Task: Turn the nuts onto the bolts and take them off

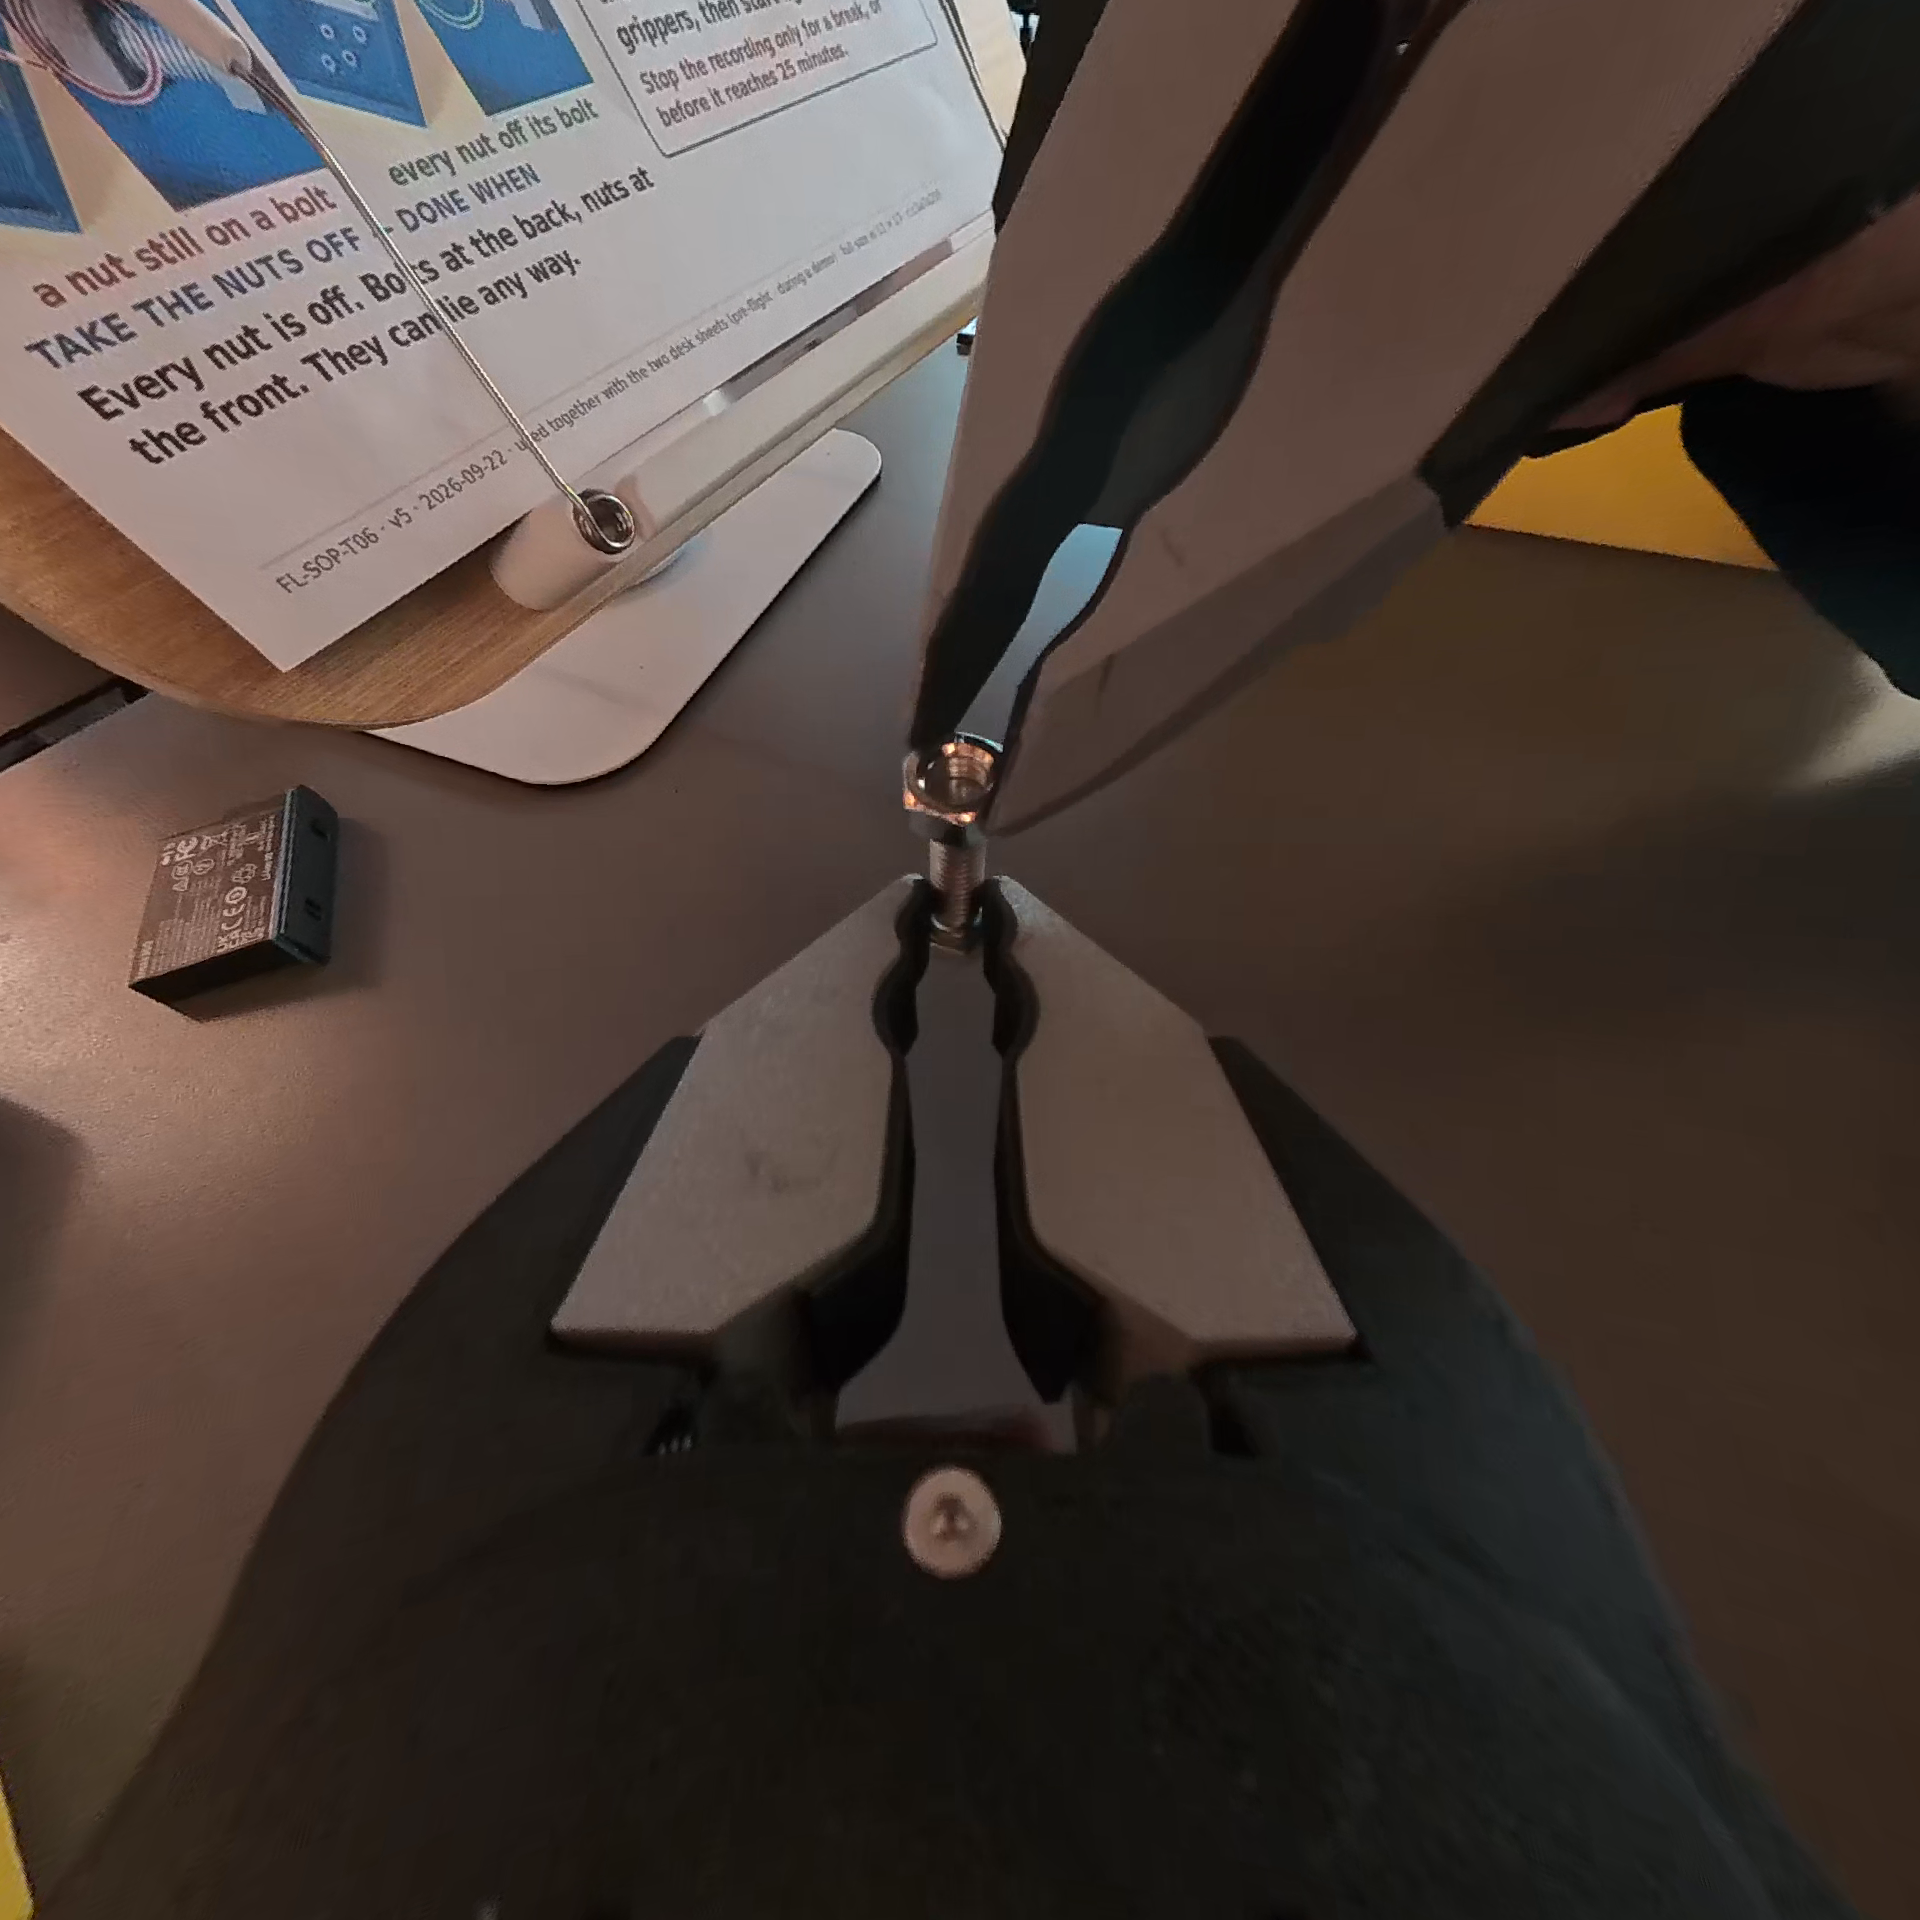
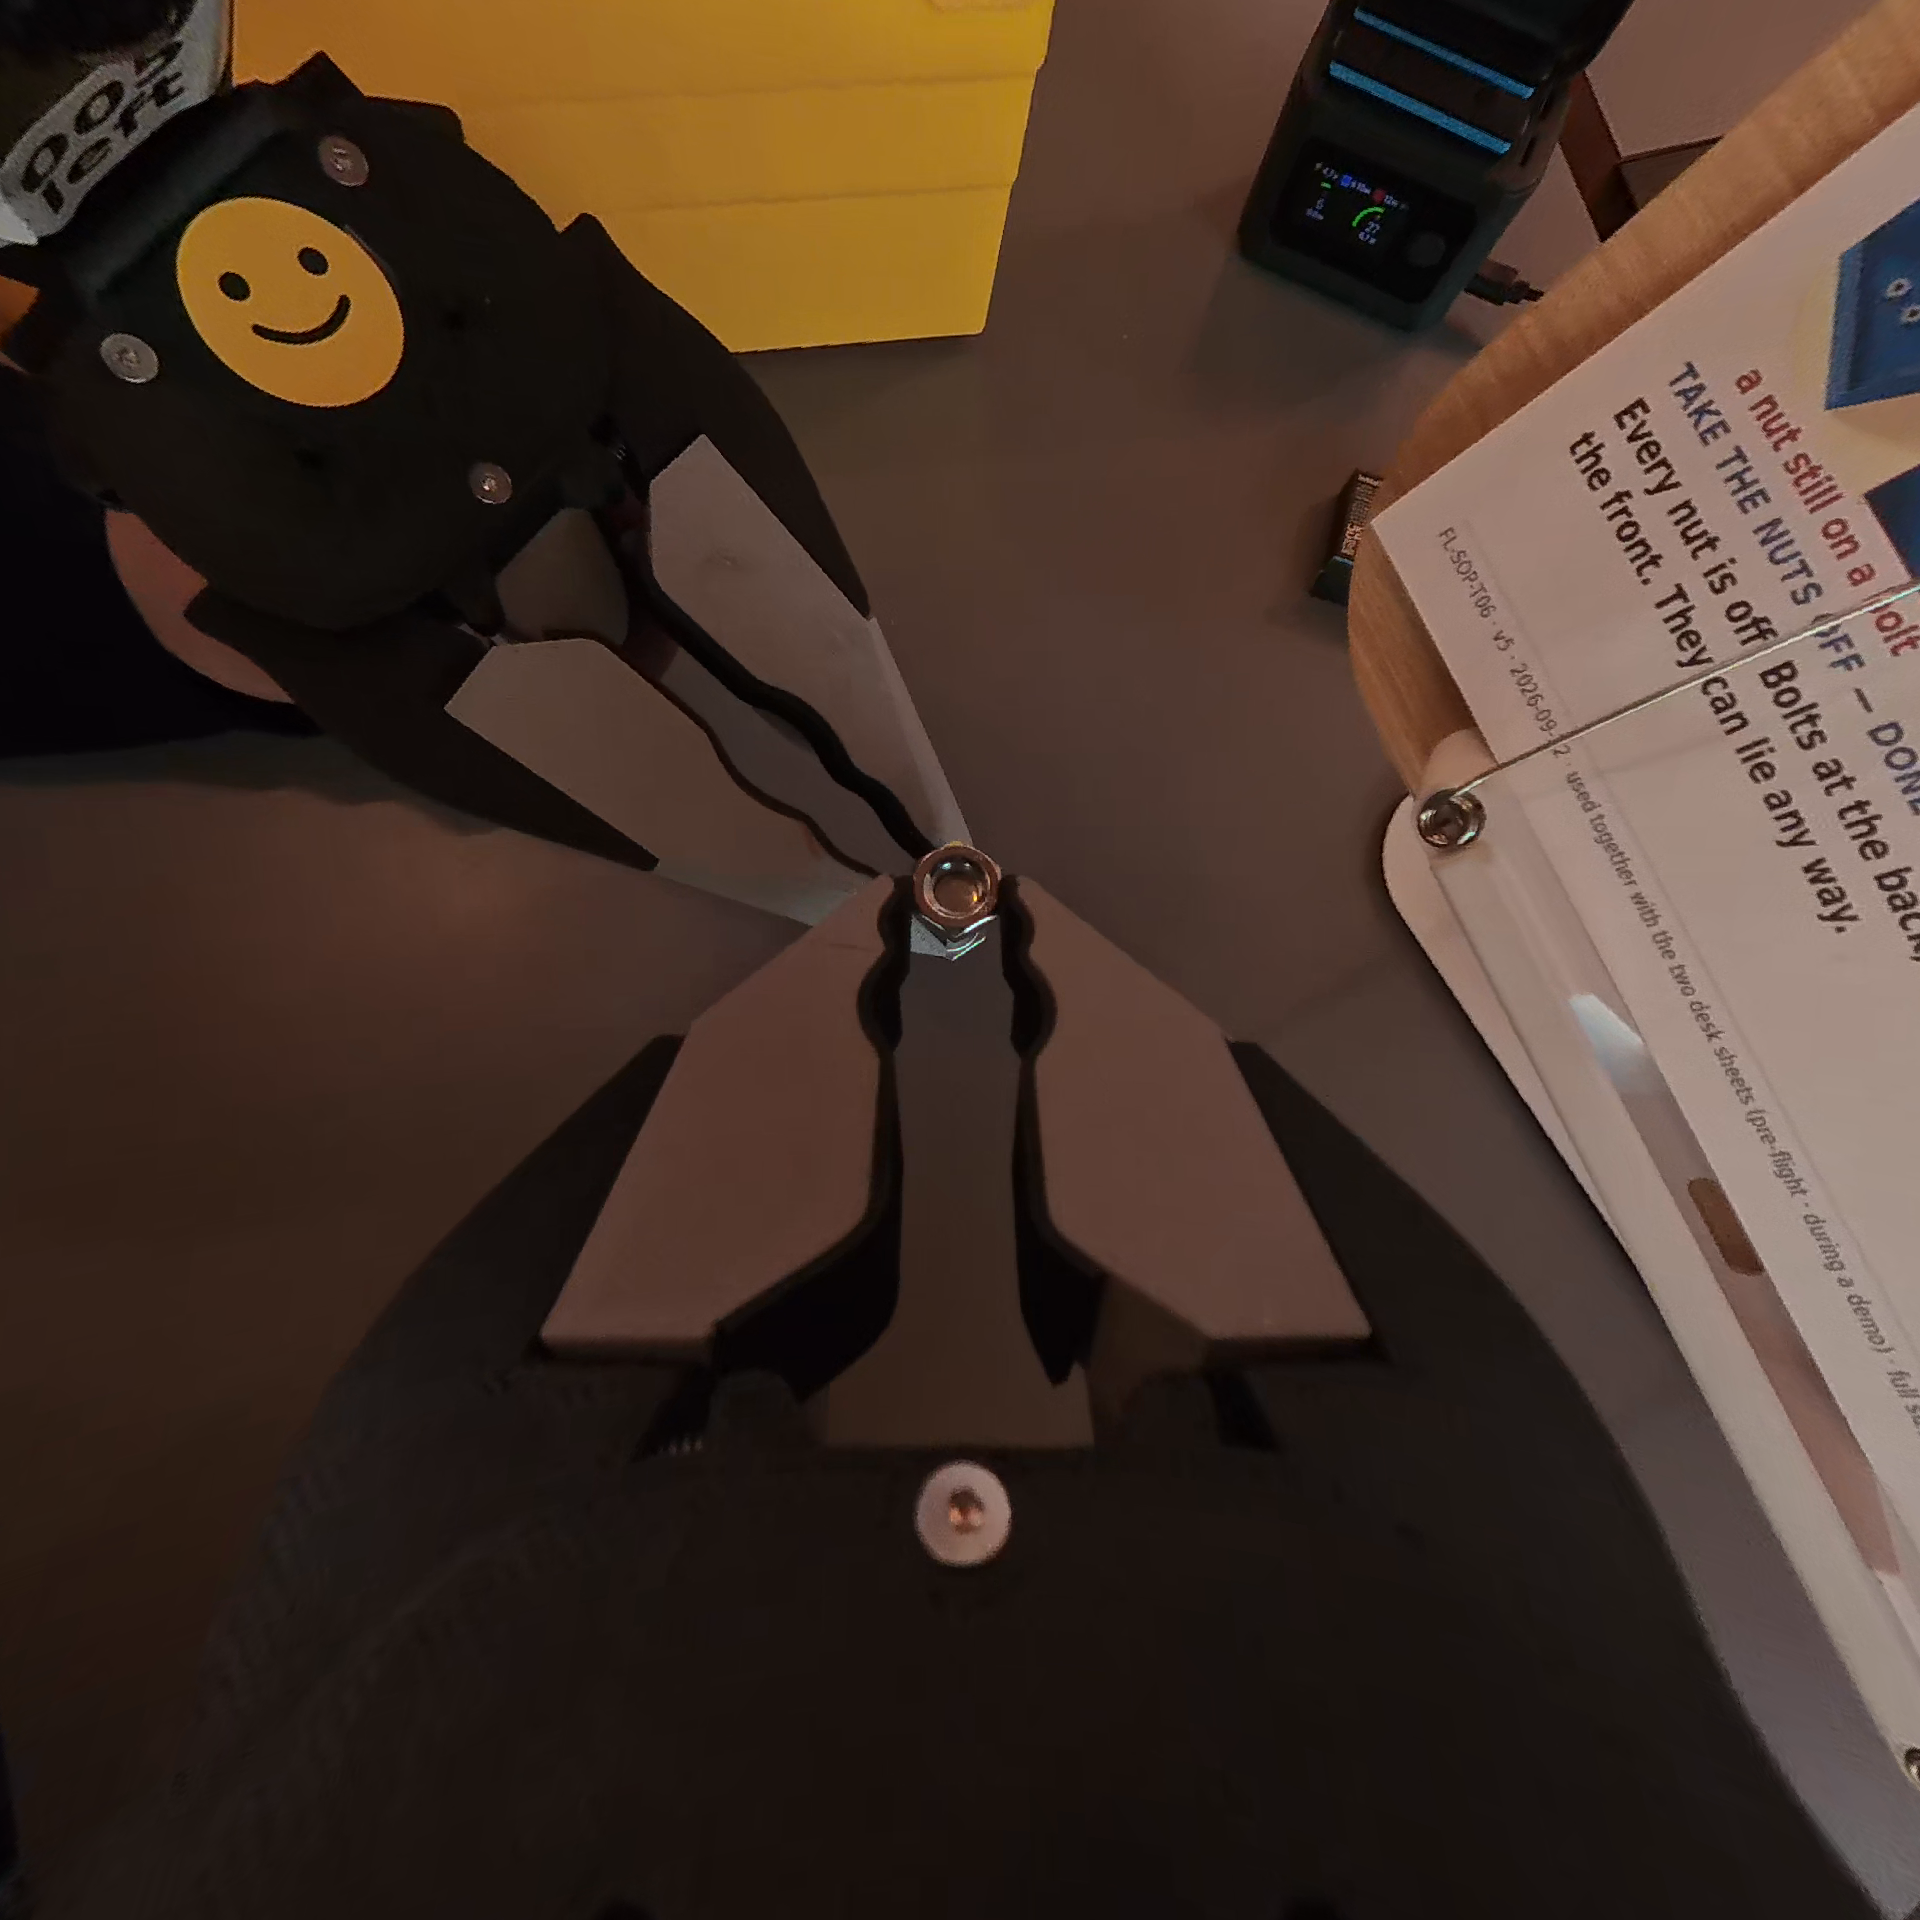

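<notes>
Left gripper (image 1: 948,914) pinches bolt (image 1: 948,878) near head, held above table; right gripper (image 2: 951,920) pinches hex nut (image 2: 956,891) at thread tip. Risk: misalignment cross-threads; weak tip grip drops nut.

Black battery (image 1: 237,899); printed sheet (image 1: 416,312) on stand; yellow box (image 2: 727,166)

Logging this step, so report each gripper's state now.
Left gripper: shut on the bolt, near its head.
Right gripper: shut on the nut, at the bolt's tip.
</notes>
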